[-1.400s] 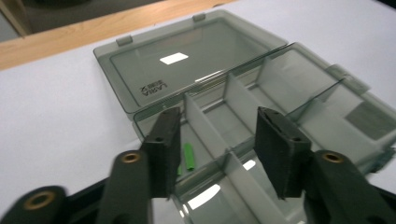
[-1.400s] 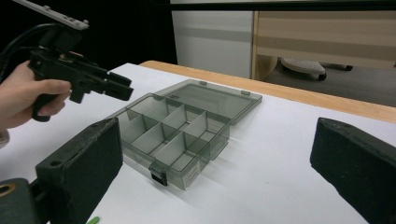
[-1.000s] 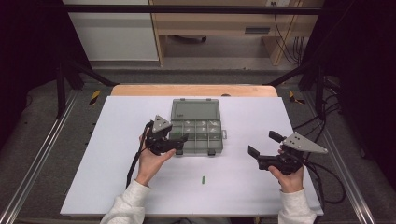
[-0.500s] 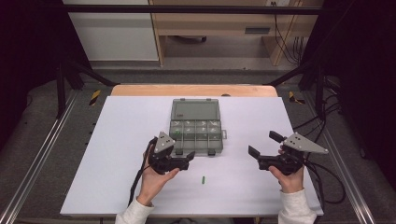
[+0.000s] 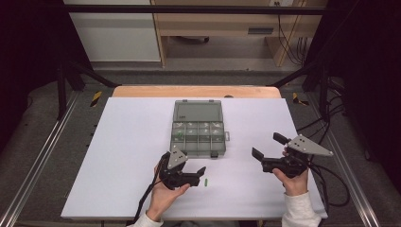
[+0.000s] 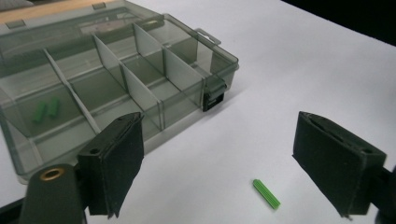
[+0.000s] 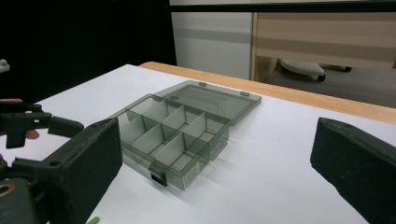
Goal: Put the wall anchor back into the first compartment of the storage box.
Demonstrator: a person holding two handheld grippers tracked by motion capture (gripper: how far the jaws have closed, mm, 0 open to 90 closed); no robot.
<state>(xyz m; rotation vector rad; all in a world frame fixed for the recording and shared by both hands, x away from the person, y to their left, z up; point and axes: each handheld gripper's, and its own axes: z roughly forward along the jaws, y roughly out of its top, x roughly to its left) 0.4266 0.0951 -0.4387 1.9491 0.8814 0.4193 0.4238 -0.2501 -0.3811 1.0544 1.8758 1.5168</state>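
Hovering the left gripper [image 5: 204,171], jaws just spreading wide with nothing between them, right beside the green plug [image 5: 206,181] lying on the white table [image 5: 118,161], aiming to grab it for the compartment box [image 5: 198,130]; keeping the right gripper [image 5: 265,146] gaping empty.

Lighting even and soft from overhead: white table [image 5: 118,156] bright, no blown glare, surroundings at left and right edges of the high view fall to near black. Shadows short and faint under the compartment box [image 6: 154,74]. High view slightly soft, low detail. Gripper views sharper mid-frame; black jaws at the bottom edges are blurred, out of focus. Mild wide-angle stretch at corners.
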